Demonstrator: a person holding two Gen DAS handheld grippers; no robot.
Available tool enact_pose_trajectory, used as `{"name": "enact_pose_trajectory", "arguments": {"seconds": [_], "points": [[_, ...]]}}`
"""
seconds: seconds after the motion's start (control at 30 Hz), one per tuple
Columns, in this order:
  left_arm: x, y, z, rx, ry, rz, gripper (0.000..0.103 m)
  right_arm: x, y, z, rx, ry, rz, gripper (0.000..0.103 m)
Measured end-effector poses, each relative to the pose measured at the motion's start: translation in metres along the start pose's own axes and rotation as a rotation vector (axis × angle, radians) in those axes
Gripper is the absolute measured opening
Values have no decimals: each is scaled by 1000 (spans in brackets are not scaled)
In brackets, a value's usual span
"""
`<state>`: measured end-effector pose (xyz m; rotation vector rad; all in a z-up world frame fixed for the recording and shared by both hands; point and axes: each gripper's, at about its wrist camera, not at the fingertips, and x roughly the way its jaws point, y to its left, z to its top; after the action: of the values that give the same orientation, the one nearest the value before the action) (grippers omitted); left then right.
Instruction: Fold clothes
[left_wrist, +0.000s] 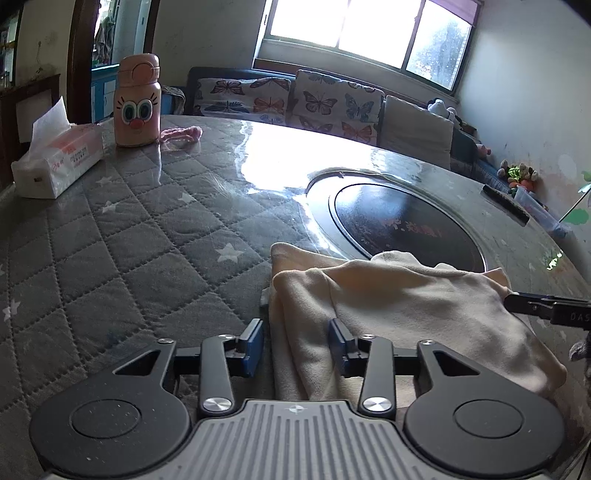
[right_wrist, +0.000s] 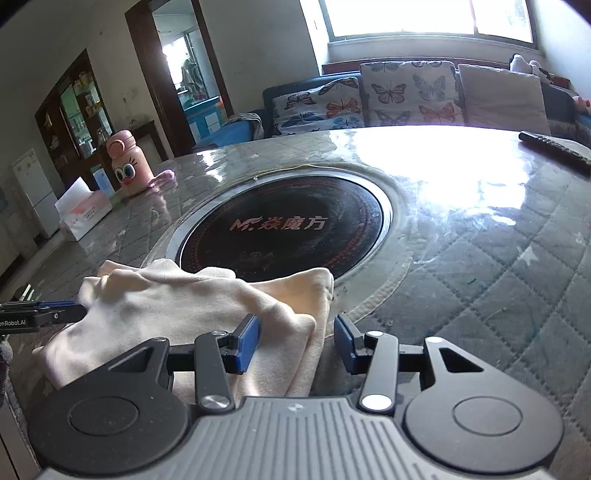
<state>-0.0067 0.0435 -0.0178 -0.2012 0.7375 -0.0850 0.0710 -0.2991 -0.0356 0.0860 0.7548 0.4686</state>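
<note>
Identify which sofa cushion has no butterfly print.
The plain cream cushion, rightmost of the three on the sofa; both butterfly cushions beside it carry coloured butterflies.

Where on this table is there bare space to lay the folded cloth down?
Free: the quilted stretch between the tissue box and the cream cloth, and the quilted patch right of the round cooktop, short of the remote. Crowded: the far left corner, with the pink bottle beside the tissues.
</note>
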Motion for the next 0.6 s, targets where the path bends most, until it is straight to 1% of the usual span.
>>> {"name": "enact_pose_trajectory", "arguments": {"seconds": [0.03,0.07,0.13,0.2,0.27,0.3,0.33,0.37,0.4,0.5,0.57,0.6], "points": [[0,-1,0,-1,0,-5,30,0,1,-1,-3,0,5,41],[0,-2,0,0,-2,-6,27,0,3,-1,-4,-1,9,33],[-1,-4,0,2,-7,-3,22,0,5,-1,-5,-6,10,28],[-3,-5,0,2,-12,3,21,-1,6,-1,-1,-13,7,23],[-3,-5,-1,1,-14,12,21,-2,5,-1,12,-17,9,23],[-4,-5,-1,0,-14,19,23,-3,3,-2,21,-18,8,23],[-4,-5,-1,0,-15,25,24,-3,1,-2,31,-18,7,24],[-4,-5,-2,0,-16,30,24,-2,-1,-3,42,-18,7,29],[-4,-6,-2,0,-16,32,24,-2,-3,-4,52,-17,8,31],[-3,-6,-2,-8,-12,33,26,-2,-4,-5,61,-21,12,32],[-2,-5,-3,-14,-10,29,25,-1,-3,-5,61,-21,22,30],[-2,-5,-2,-17,-10,26,24,0,-2,-5,60,-20,28,25]]}}
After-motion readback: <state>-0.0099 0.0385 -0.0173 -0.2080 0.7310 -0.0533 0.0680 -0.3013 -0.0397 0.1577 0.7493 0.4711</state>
